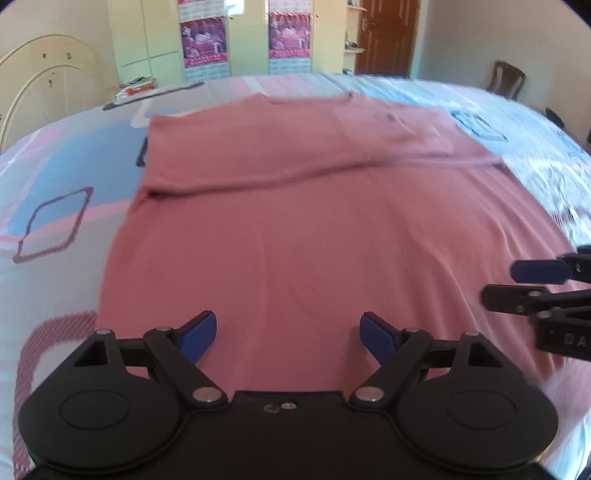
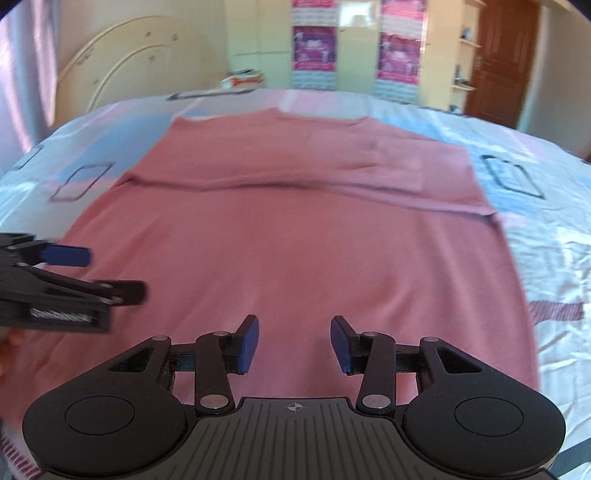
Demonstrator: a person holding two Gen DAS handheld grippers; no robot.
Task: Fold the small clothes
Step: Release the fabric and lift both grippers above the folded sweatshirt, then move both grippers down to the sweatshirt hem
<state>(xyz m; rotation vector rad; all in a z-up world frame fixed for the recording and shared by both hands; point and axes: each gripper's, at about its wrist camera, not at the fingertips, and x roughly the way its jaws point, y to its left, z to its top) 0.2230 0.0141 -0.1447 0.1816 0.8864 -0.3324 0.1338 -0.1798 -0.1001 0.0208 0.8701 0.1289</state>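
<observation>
A pink T-shirt point(image 1: 295, 221) point(image 2: 288, 240) lies flat on the bed, neckline at the far end. Its upper part carries a folded layer whose edge point(image 1: 295, 173) runs across the chest. In the left wrist view my left gripper point(image 1: 288, 321) hovers open over the shirt's near hem area, with nothing between its blue pads. My right gripper point(image 2: 294, 325) is open too, jaws narrower, over the same lower part of the shirt. Each gripper shows in the other's view: the right gripper point(image 1: 517, 284) at the right edge, the left gripper point(image 2: 107, 273) at the left edge.
A patterned bed sheet point(image 1: 55, 184) point(image 2: 554, 258) surrounds the shirt. A cream headboard point(image 1: 44, 85) stands at the far left, with a stack of books point(image 1: 135, 86) beside it. Wardrobes point(image 1: 155, 37), a brown door point(image 1: 388, 33) and a chair point(image 1: 508, 79) line the far wall.
</observation>
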